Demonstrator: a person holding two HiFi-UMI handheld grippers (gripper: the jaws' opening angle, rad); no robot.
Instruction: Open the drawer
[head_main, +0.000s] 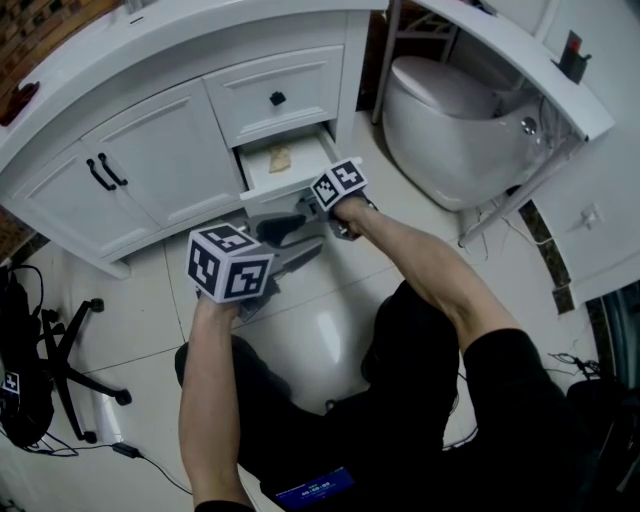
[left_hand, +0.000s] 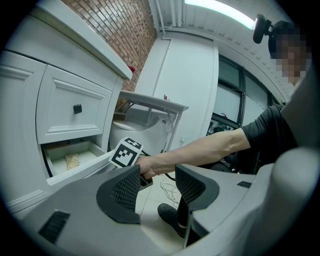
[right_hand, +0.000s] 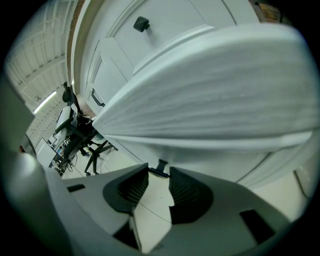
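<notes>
Down on the tiled floor (head_main: 330, 330) in front of the white vanity cabinet (head_main: 60, 200), the person has both tools up. The lower drawer (head_main: 292, 190) sits at the cabinet's right end, directly under the upper drawer (head_main: 300, 75), and it stands partly pulled out from the cabinet face. A small tan scrap (head_main: 280, 158) lies on its bottom.

The right gripper (head_main: 308, 205) is tight against the front of that drawer. Its own view tells it: the two ribbed jaws are drawn in close, and the small dark knob (right_hand: 161, 167) is pinched at their tips, with the white drawer front filling the picture above. The right hand (head_main: 350, 212) holds the tool just off the cabinet's lower right corner, marker cube (head_main: 340, 183) on top.

The left gripper (head_main: 290, 242) hangs further out from the cabinet, over the floor, angled toward the open drawer. Its jaws stand well apart, with only air and floor between them. Through that gap its camera sees the right hand (left_hand: 147, 169) and its cube (left_hand: 126, 152), and, to the side, the open drawer (left_hand: 80, 172) with the tan scrap (left_hand: 72, 161) inside.

The cabinet doors (head_main: 150, 150), left of the drawers, are closed. A white toilet (head_main: 450, 120) stands just past the cabinet's right end.
</notes>
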